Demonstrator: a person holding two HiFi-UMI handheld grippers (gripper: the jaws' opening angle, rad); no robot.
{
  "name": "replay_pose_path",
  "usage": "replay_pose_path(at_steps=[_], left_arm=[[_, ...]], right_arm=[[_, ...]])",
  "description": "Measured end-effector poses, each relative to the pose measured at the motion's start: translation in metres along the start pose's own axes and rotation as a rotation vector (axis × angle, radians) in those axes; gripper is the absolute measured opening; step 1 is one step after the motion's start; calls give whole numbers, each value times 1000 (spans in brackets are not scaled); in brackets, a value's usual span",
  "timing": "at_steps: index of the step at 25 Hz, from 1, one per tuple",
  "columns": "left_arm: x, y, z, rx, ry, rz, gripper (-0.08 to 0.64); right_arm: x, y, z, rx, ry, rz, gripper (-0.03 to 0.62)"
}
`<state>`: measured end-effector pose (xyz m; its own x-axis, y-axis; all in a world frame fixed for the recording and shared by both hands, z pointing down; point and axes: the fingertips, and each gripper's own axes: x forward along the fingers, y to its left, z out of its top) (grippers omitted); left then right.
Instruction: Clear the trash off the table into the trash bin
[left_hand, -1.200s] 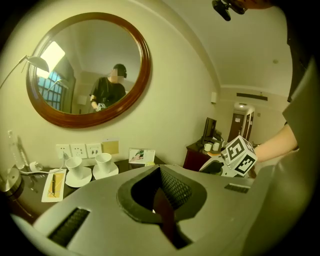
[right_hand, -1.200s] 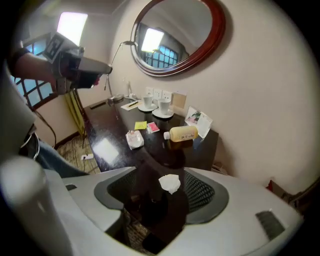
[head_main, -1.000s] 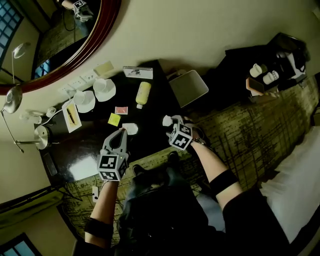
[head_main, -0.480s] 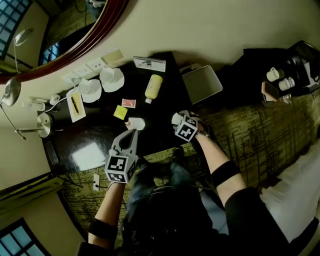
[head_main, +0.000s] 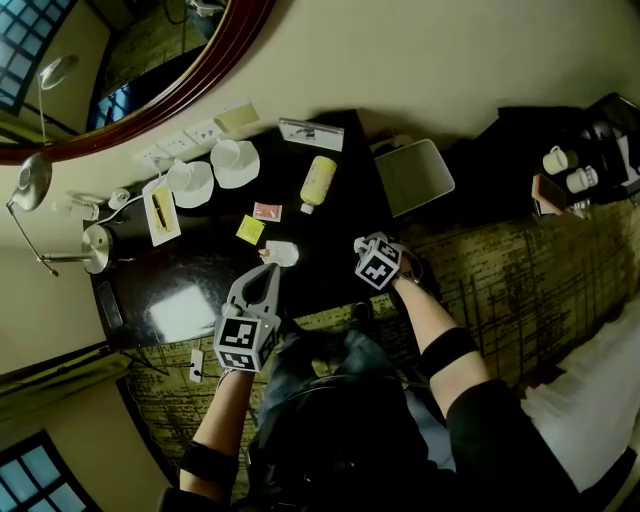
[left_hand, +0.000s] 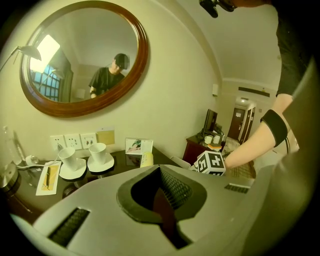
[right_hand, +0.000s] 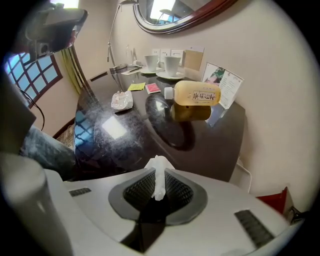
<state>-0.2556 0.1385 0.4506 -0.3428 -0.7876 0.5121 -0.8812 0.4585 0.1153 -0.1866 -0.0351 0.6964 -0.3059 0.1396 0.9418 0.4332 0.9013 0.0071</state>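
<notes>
My right gripper (head_main: 361, 245) points steeply down at the dark table's (head_main: 200, 300) front right edge. Its jaws are closing, and a small white tissue scrap (right_hand: 159, 179) stands pinched between the pads. A crumpled white tissue (head_main: 283, 253) lies mid-table, just ahead of my left gripper (head_main: 266, 276). That gripper is shut with nothing in it (left_hand: 160, 170). Farther back lie a yellow note (head_main: 250, 230), a pink packet (head_main: 267, 211) and a yellow bottle (head_main: 318, 183) on its side. The white trash bin (head_main: 415, 177) stands on the floor right of the table.
Two cups on saucers (head_main: 214, 172), a card stand (head_main: 310, 133), a kettle (head_main: 100, 245) and a pen on paper (head_main: 161, 212) sit along the table's back and left. A low cabinet with cups (head_main: 565, 165) stands far right. My knees are under the front edge.
The right gripper has sunk onto the white tissue scrap at the table's edge and closed on it. The left gripper has stayed where it was, shut.
</notes>
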Motion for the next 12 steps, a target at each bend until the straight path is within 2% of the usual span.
replay_pose_path(at_steps=[6,9,12], left_arm=[[-9,3,5,1,-21,11,0],[-15,5,11,0,-50,11,0],[-25,8,20,0,-87,12,0]], right_arm=[[-23,6,16,28,-57,-13,60],[-54,10,46,51,-163,-38,61],[-102,14,88,86,-325,-63,63]])
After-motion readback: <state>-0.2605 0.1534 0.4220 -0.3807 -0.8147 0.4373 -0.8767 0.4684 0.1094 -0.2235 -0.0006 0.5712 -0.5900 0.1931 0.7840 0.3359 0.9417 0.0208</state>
